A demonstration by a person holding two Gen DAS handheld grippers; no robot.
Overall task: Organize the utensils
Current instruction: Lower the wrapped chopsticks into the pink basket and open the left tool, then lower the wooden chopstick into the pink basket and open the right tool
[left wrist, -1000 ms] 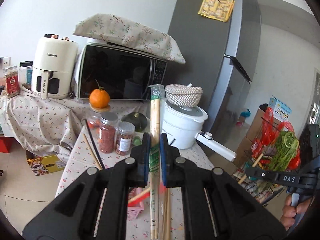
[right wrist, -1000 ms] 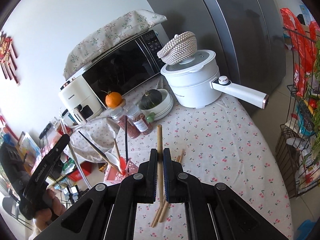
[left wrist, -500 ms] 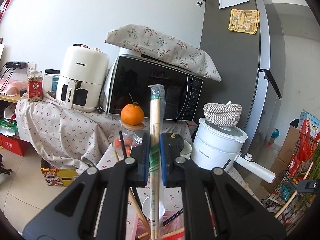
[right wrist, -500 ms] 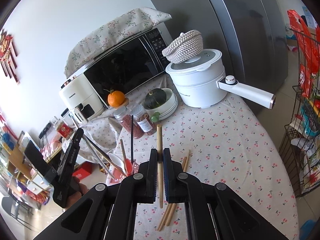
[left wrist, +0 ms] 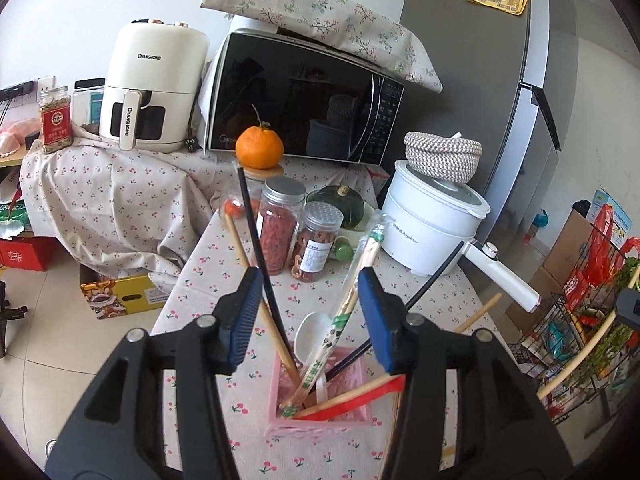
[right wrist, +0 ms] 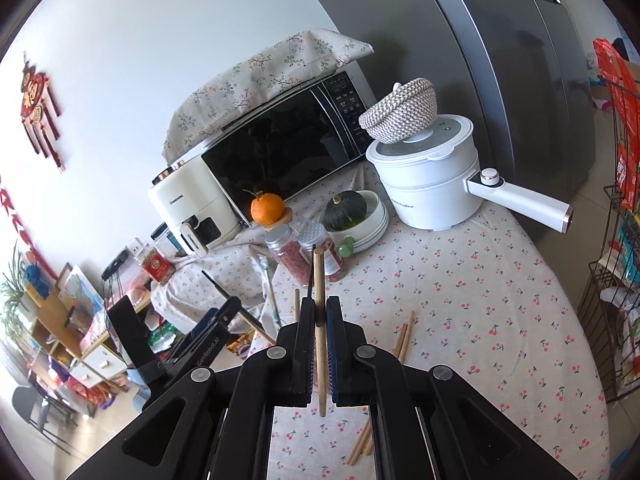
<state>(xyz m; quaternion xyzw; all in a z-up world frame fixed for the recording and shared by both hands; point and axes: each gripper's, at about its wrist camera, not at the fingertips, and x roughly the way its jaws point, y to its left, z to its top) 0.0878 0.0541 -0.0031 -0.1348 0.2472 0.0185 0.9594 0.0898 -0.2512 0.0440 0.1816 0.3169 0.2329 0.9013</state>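
Observation:
In the left wrist view my left gripper is open and empty above a pink utensil holder. The wrapped chopsticks now stand in the holder, leaning right, beside a white spoon, black chopsticks, a wooden chopstick and a red utensil. In the right wrist view my right gripper is shut on a single wooden chopstick, held upright above the table. Loose wooden chopsticks lie on the cloth beyond it. The left gripper shows at the left there.
Spice jars, an orange on a jar, a squash in a bowl, a white electric pot with a long handle, a microwave and an air fryer crowd the back. A wire rack stands right.
My left gripper opened and let go of the wrapped chopsticks, which now rest in the pink holder. My right gripper drew back slightly, still holding its chopstick.

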